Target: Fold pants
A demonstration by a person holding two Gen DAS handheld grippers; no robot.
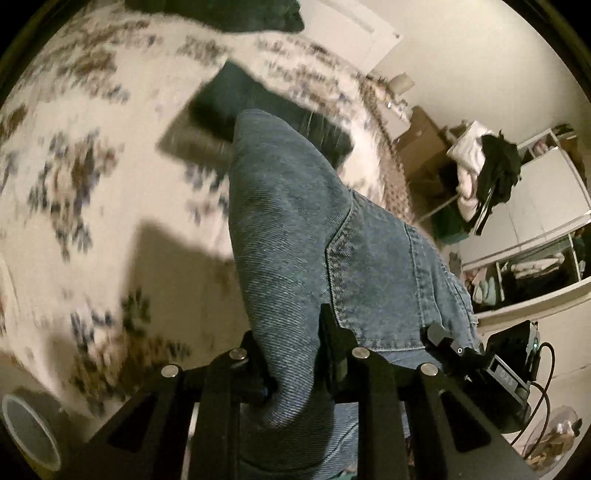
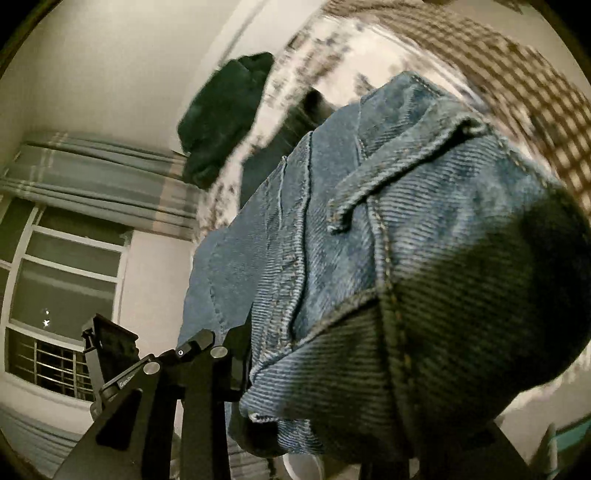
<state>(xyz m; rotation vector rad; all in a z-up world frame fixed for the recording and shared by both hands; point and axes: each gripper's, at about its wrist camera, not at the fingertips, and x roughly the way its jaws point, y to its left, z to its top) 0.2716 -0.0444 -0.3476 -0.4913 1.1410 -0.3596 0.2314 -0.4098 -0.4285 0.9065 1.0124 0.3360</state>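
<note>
Pants of faded blue denim [image 1: 295, 229] hang in the air over the bed, pinched at two places and stretched between both claws. From the left wrist view, the left claw [image 1: 295, 354] is clamped on a bunched fold of the denim, the cloth squeezed between its black fingers [image 1: 330, 343], and a stitched back pocket [image 1: 388, 273] lies just beyond the fingertips. The rest of the garment rises away from the claw in a rounded hump. To its left and behind it spreads the white bedspread with blue and brown flower print [image 1: 74, 147], blurred, with dark shadows cast on it. A dark green folded garment [image 1: 229, 14] lies at the far edge of the bed, and another dark blue piece of clothing [image 1: 258, 107] lies flat on the spread, partly hidden behind the denim. At the right stands a white open wardrobe [image 1: 546, 206] with a heap of white and black clothes [image 1: 484, 173] beside it.

From the right wrist view, the right claw [image 2: 280, 373] is closed on the waistband end of the pants [image 2: 369, 240], where a belt loop [image 2: 369, 192] and thick seams show; the denim covers its right finger entirely and fills most of the view. A window with white frame [image 2: 62, 295] and a grey striped curtain [image 2: 103, 181] sit at the left.
</note>
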